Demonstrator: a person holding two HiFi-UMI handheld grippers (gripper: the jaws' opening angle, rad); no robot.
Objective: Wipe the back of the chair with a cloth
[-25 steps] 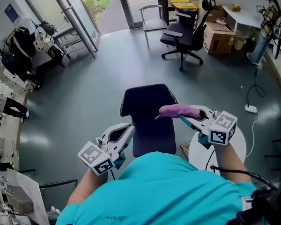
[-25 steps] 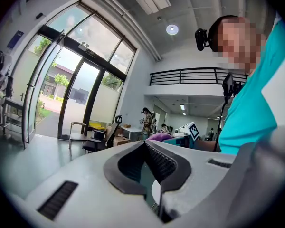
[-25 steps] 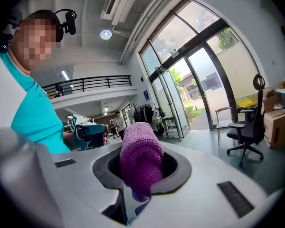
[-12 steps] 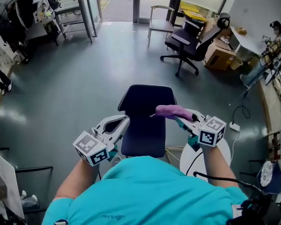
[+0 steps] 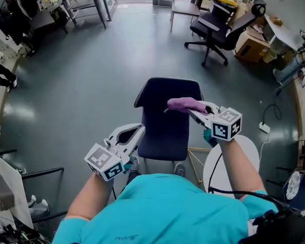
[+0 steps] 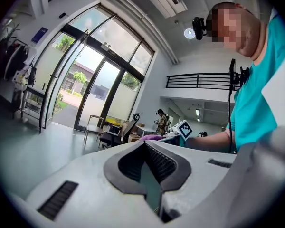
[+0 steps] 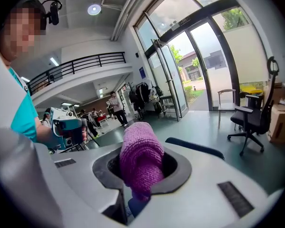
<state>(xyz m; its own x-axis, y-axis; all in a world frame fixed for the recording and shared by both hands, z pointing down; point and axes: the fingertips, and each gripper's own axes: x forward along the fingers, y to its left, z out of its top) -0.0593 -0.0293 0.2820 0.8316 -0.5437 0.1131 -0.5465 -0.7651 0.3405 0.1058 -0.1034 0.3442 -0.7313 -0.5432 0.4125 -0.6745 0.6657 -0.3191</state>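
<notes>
A dark blue chair [image 5: 162, 121] stands right in front of me, its back [image 5: 157, 88] towards the far side. My right gripper [image 5: 189, 109] is shut on a rolled purple cloth [image 5: 185, 104], which hangs over the right part of the chair near the top of its back. In the right gripper view the cloth [image 7: 140, 158] bulges out between the pads, and the chair's dark edge [image 7: 195, 147] shows just beyond it. My left gripper [image 5: 139, 131] is shut on nothing and hovers at the seat's left edge.
A white round table [image 5: 244, 161] stands close on my right, with a cable across it. A black office chair [image 5: 218, 27], a cardboard box [image 5: 251, 43] and a light framed chair [image 5: 182, 5] stand at the back right. A power strip [image 5: 264, 127] lies on the floor, and racks [image 5: 10, 19] line the left wall.
The head view has swung and the chair sits a little higher in it. The right gripper still holds the cloth over the chair's right side; the left gripper has barely shifted.
</notes>
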